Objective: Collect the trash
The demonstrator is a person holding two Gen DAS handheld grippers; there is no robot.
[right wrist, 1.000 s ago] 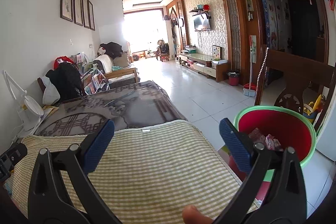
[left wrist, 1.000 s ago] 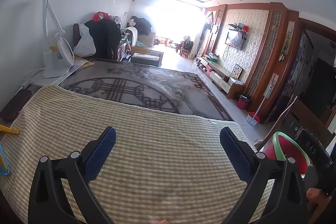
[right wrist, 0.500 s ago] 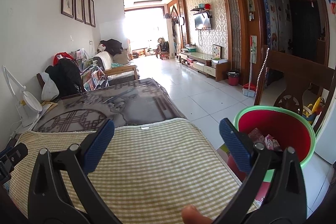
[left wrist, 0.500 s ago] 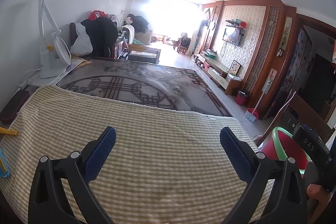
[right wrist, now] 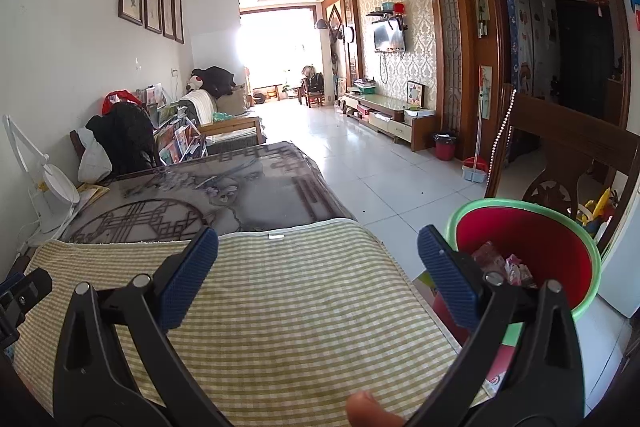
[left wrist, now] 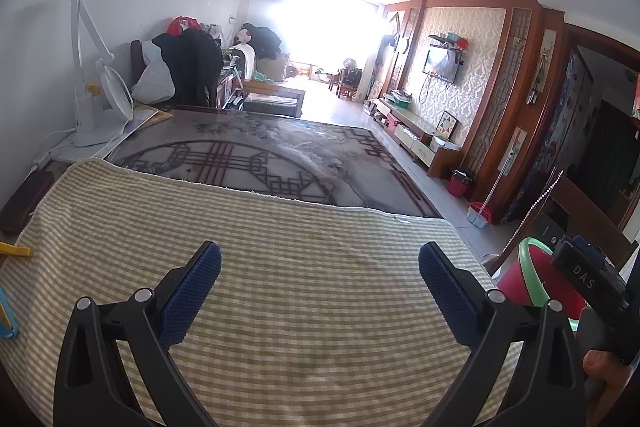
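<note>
A red bin with a green rim (right wrist: 532,247) stands on the floor off the table's right edge and holds crumpled pink wrappers (right wrist: 508,265). It also shows in the left wrist view (left wrist: 532,279). My left gripper (left wrist: 320,283) is open and empty above the green checked cloth (left wrist: 300,267). My right gripper (right wrist: 318,267) is open and empty above the cloth's right part (right wrist: 288,291), its right finger in front of the bin. No trash shows on the cloth.
A white desk lamp and fan (left wrist: 96,107) stand at the table's back left. A dark case (left wrist: 24,195) and yellow and blue items (left wrist: 12,251) lie at the cloth's left edge. A wooden chair (right wrist: 568,155) stands behind the bin.
Both views have tilted slightly; the grippers stay open and empty over the cloth.
</note>
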